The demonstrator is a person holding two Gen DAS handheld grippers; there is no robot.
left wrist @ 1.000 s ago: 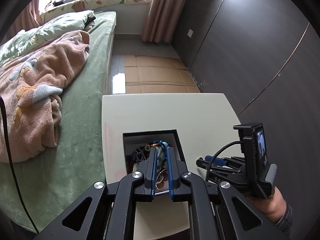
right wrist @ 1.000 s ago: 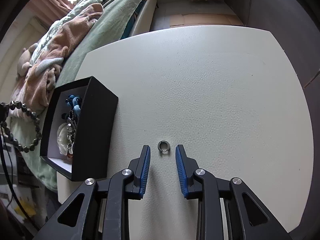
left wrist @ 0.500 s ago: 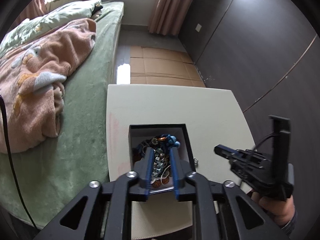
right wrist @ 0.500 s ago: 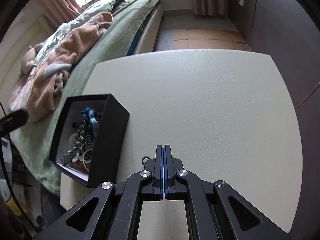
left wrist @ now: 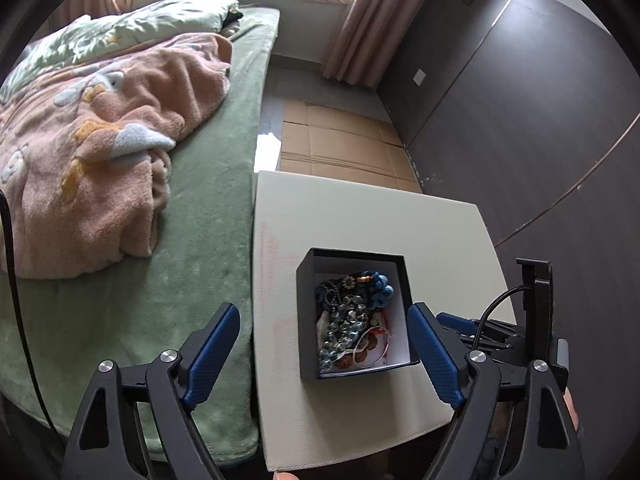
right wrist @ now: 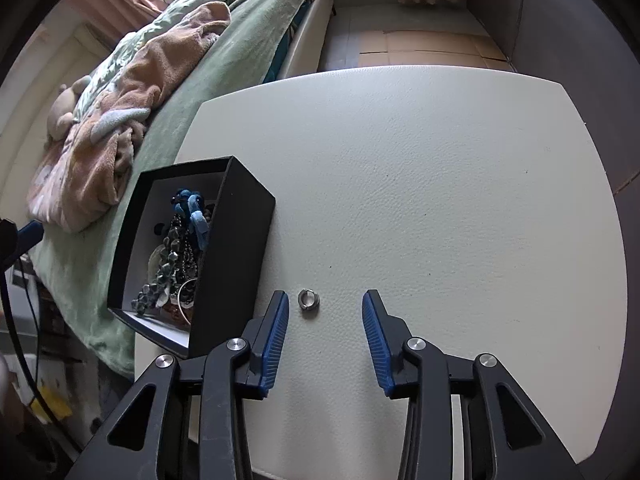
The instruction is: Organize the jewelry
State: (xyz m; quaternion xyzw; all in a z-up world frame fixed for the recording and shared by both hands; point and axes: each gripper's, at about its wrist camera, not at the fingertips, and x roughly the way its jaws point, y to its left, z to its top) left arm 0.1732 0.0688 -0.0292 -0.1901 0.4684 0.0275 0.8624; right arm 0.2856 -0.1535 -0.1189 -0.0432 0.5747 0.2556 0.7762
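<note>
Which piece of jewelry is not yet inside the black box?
The small silver ring: it lies alone on the white table, beside the black box, while the others are piled inside.

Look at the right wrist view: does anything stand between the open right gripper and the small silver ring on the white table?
Nothing visible does. The small silver ring lies on bare white table between the fingers of the right gripper, nearer the left finger. The black jewelry box stands just beside it, its wall close to that finger.
</note>
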